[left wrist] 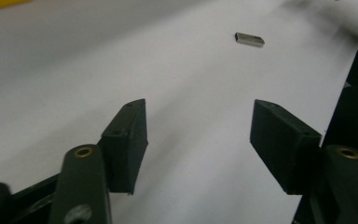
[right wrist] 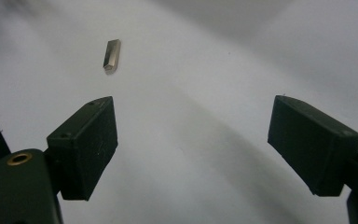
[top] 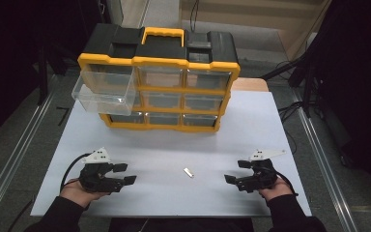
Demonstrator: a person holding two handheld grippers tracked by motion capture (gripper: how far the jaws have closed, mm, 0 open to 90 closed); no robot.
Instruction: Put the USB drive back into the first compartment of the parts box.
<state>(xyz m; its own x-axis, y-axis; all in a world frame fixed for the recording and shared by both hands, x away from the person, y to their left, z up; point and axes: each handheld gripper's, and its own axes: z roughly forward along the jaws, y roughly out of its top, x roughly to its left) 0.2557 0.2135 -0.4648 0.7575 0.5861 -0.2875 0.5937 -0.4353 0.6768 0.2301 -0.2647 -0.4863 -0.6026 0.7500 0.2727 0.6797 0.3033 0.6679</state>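
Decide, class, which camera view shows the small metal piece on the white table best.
The right gripper view: the small metal piece appears largest there, its long faces and slanted end distinct. The left gripper view shows it smaller, near the top. The high view shows it as a tiny sliver between the two grippers.

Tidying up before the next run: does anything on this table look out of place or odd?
Two things. The organizer has its top-left clear drawer pulled far out, while the other drawers sit flush. And a small metal piece lies loose on the white table, between the open left claw and open right claw.
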